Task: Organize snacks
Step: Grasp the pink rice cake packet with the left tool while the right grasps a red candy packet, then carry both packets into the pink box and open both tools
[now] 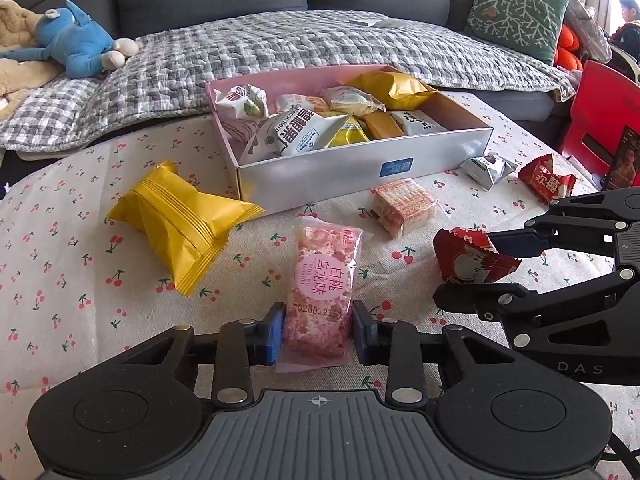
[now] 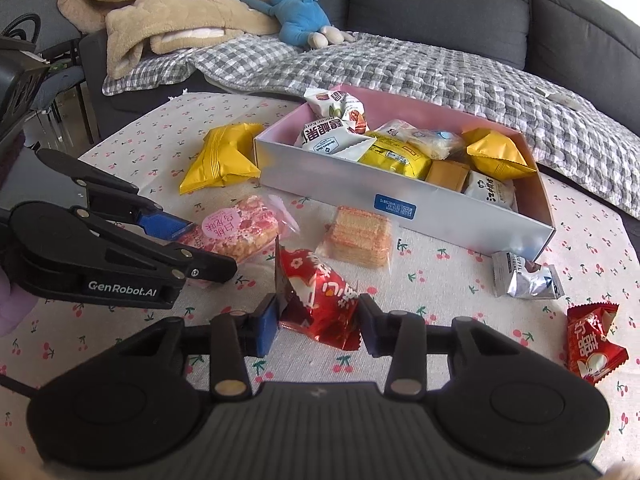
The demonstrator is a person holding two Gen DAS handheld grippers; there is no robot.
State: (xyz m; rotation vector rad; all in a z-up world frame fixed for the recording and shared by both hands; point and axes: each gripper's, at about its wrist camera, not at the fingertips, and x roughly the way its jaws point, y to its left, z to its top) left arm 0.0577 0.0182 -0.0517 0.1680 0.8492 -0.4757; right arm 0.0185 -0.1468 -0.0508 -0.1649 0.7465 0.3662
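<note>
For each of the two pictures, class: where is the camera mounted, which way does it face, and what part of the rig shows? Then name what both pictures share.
Left wrist view: sits on the left claw, facing the box and sofa; its fingers flank the pink snack; the right claw enters at right.
Right wrist view: sits on the right claw, facing the same way; its fingers flank the red snack; the left claw enters at left.
Shared: box, both snacks, yellow packet, blue plush toy.

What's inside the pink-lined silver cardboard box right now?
The pink-lined silver cardboard box holds a heap of wrapped snacks: white nut packs, a yellow pouch, a gold foil pillow pack, a white bun pack. Lower layers and the box floor are covered.
</note>
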